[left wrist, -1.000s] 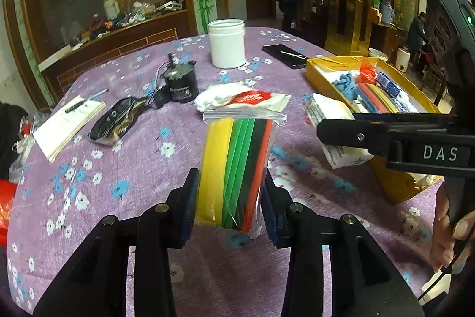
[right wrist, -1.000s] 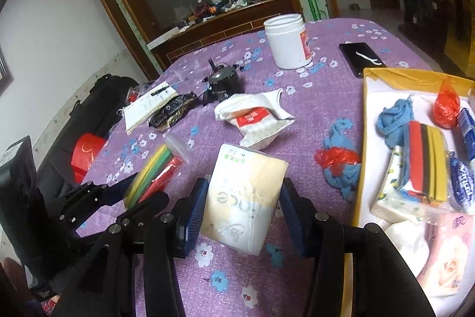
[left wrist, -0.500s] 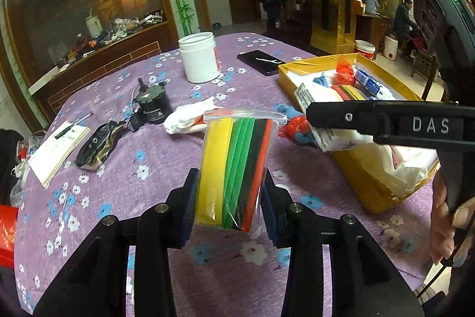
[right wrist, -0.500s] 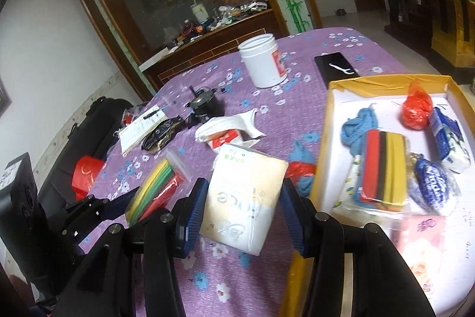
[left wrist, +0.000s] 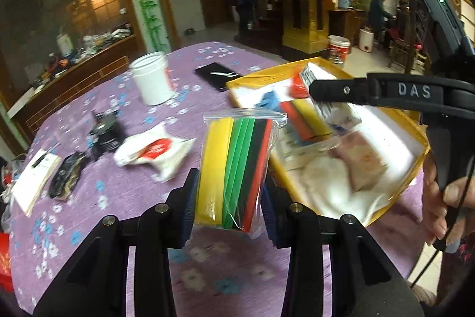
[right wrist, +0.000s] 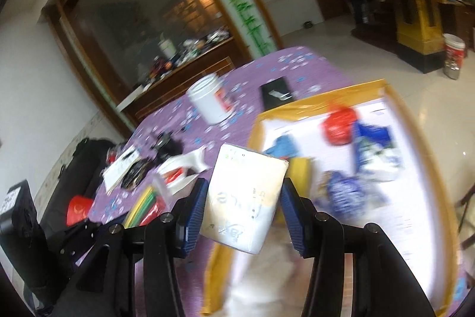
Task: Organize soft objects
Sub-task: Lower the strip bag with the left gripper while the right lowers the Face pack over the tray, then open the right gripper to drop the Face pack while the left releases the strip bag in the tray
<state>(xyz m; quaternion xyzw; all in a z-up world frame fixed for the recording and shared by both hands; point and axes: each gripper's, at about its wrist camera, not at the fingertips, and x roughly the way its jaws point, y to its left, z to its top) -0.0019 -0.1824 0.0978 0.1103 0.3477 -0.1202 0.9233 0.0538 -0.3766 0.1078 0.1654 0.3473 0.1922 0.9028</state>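
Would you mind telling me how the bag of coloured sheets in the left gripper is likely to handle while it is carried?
The bag of coloured sheets stands upright between the left gripper pads, so the stack is probably fairly stiff. Its glossy plastic looks slippery and may slide. The loose top flap will likely flop.

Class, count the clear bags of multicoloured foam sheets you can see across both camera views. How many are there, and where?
2: one bag of foam sheets clamped in the left gripper; a second bag lies in the yellow box. Others may be hidden.
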